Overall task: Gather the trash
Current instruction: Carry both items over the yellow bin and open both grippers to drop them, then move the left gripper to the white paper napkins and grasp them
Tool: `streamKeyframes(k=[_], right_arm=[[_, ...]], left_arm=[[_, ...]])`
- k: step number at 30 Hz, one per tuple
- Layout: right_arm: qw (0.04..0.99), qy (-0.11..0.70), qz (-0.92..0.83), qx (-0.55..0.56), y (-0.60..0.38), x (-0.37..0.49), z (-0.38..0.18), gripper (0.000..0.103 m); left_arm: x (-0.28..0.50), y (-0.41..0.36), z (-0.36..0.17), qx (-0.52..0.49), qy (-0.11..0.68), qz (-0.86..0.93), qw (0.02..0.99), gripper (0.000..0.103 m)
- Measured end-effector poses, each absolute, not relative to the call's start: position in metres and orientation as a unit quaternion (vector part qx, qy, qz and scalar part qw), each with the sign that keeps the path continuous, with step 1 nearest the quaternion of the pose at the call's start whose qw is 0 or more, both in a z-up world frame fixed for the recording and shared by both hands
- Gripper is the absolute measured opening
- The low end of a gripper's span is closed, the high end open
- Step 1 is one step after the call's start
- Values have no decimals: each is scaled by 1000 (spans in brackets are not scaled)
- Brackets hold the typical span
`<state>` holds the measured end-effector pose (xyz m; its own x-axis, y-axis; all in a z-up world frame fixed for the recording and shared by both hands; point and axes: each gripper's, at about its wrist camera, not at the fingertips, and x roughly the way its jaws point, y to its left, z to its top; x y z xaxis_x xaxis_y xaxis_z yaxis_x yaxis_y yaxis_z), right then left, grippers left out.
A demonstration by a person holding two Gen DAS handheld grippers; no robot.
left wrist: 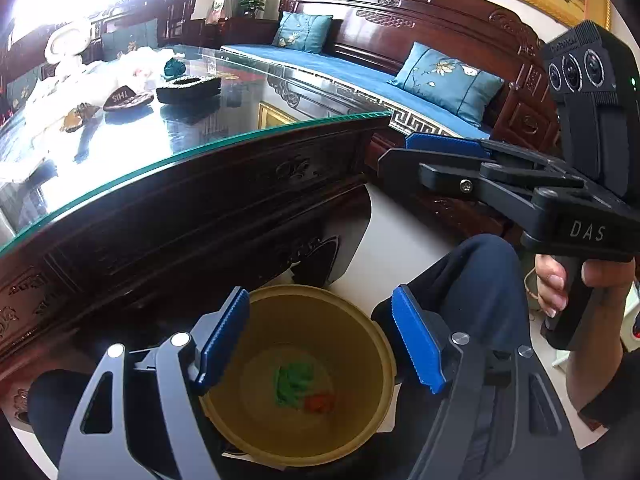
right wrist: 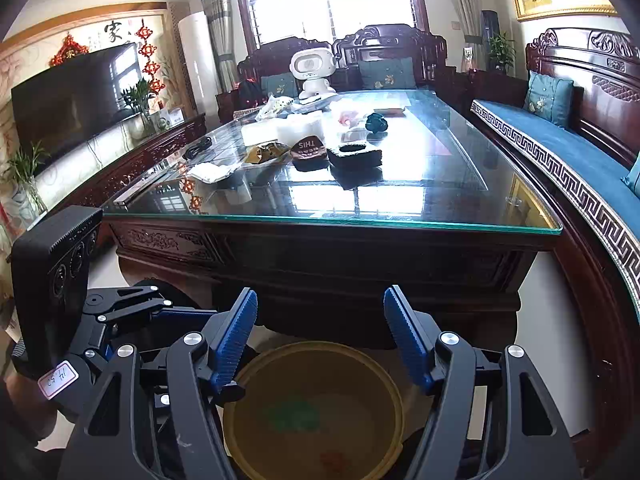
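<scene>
A yellow bin (left wrist: 360, 340) (right wrist: 360, 380) stands on the floor in front of the table, with a green scrap (left wrist: 294, 380) and a red scrap (left wrist: 320, 402) at its bottom. My left gripper (left wrist: 320, 294) hangs over the bin's mouth, open, with nothing between its blue pads. My right gripper (right wrist: 320, 294) (left wrist: 404, 152) hovers beside it, a little higher, also open and holding nothing. On the glass table top lie a brown packet (right wrist: 308, 148), a yellowish wrapper (right wrist: 264, 152), white paper (right wrist: 212, 170), a teal crumpled wad (right wrist: 376, 122) and a black tray (right wrist: 354, 152).
The carved dark wood table (right wrist: 320, 256) with its glass edge rises just behind the bin. A white toy robot (right wrist: 314, 72) stands at its far end. A blue-cushioned wooden sofa (right wrist: 560, 140) runs along the right. A person's knee (left wrist: 480, 280) is next to the bin.
</scene>
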<state>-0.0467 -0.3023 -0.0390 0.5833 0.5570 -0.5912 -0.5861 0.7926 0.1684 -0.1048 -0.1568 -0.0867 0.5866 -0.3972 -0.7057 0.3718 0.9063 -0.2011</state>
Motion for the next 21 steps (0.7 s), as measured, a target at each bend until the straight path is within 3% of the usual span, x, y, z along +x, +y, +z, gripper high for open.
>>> streamKeyframes(k=[21], right_arm=[[873, 301, 384, -16, -221, 18, -8, 65]], left_arm=[[-64, 3, -27, -125, 319, -3, 939, 73]])
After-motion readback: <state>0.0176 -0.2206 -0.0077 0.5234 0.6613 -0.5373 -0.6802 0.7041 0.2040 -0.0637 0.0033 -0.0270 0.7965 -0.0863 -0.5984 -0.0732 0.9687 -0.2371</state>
